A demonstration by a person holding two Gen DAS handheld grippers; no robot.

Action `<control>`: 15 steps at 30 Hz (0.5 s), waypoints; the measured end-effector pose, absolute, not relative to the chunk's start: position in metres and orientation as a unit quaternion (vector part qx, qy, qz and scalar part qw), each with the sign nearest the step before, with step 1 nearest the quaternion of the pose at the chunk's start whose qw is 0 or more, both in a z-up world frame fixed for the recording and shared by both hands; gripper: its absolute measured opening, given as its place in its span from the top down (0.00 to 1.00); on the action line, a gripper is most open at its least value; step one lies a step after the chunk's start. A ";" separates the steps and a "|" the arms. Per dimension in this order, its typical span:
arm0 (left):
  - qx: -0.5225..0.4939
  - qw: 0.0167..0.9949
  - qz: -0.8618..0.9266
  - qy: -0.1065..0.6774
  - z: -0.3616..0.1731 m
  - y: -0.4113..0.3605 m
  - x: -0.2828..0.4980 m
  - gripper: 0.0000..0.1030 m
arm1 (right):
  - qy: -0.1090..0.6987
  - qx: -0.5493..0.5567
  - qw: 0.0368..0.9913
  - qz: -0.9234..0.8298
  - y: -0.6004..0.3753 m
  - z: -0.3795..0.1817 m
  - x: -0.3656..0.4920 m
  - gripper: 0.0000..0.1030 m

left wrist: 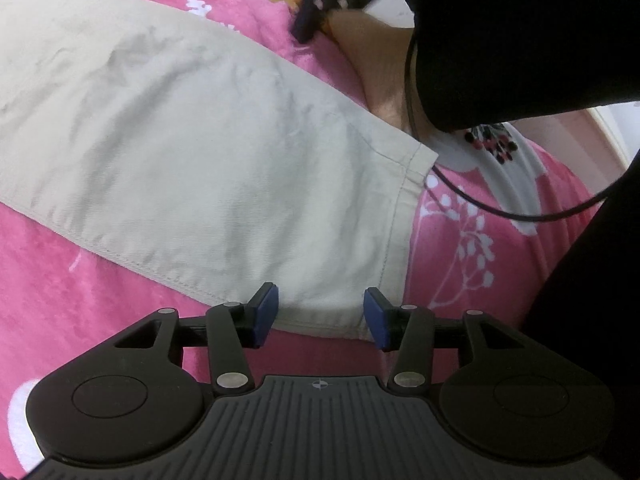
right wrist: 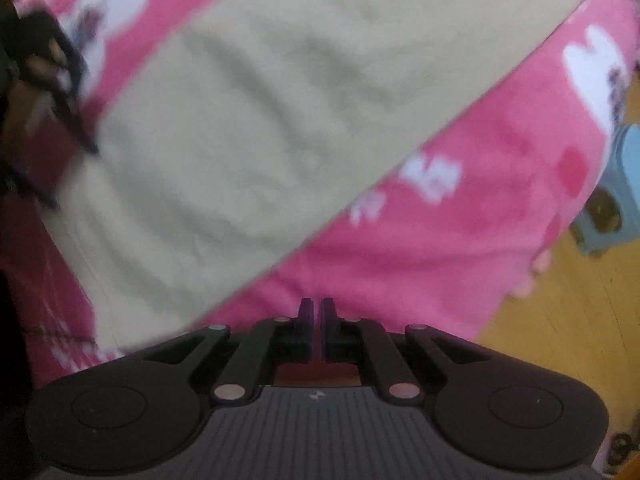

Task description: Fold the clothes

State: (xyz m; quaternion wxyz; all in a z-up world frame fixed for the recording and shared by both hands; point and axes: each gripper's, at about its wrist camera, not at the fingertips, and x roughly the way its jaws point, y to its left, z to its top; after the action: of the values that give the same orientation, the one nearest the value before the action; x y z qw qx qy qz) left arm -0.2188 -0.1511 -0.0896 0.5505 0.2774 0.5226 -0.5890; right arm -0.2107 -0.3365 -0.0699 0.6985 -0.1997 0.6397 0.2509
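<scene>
A beige garment [left wrist: 180, 140] lies flat on a pink flowered blanket [left wrist: 60, 300], with its stitched hem corner toward the right. My left gripper [left wrist: 320, 316] points down at the near hem. Its jaws are easing apart, and the blue pads [left wrist: 266, 312] flank the cloth edge without pressing on it. In the right wrist view the same beige garment [right wrist: 280, 100] runs diagonally, blurred. My right gripper [right wrist: 317, 320] is shut with nothing in it, over the pink blanket [right wrist: 440, 240] just off the garment's edge. The right gripper [left wrist: 310, 4] also shows at the top of the left view, beyond the garment's far side.
A bare forearm [left wrist: 372, 64] and a black sleeve [left wrist: 520, 40] fill the upper right, with a thin black cable [left wrist: 480, 204] trailing over the blanket. Wooden floor [right wrist: 560, 340] lies past the blanket's edge, and a light blue object [right wrist: 624, 188] stands on it.
</scene>
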 end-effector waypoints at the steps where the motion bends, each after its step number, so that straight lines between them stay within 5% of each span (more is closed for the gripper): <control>1: 0.277 0.549 -0.589 0.524 -0.089 -0.151 -0.218 0.54 | 0.623 -0.176 0.717 0.259 -0.334 -0.060 -0.208 0.97; 5: 0.278 0.546 -0.590 0.526 -0.086 -0.150 -0.218 0.54 | 0.581 -0.132 0.718 0.360 -0.297 -0.058 -0.204 0.97; 11: 0.265 0.542 -0.593 0.533 -0.083 -0.143 -0.217 0.54 | 0.691 -0.169 0.554 0.432 -0.290 -0.110 -0.235 0.97; 15: 0.261 0.528 -0.602 0.539 -0.085 -0.143 -0.219 0.54 | 0.688 -0.177 0.552 0.436 -0.290 -0.098 -0.233 0.97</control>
State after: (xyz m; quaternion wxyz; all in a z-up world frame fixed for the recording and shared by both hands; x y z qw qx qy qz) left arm -0.2190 -0.1425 -0.0846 0.5277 0.2605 0.5392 -0.6024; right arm -0.2327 -0.2899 -0.0985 0.5523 -0.1771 0.6882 0.4359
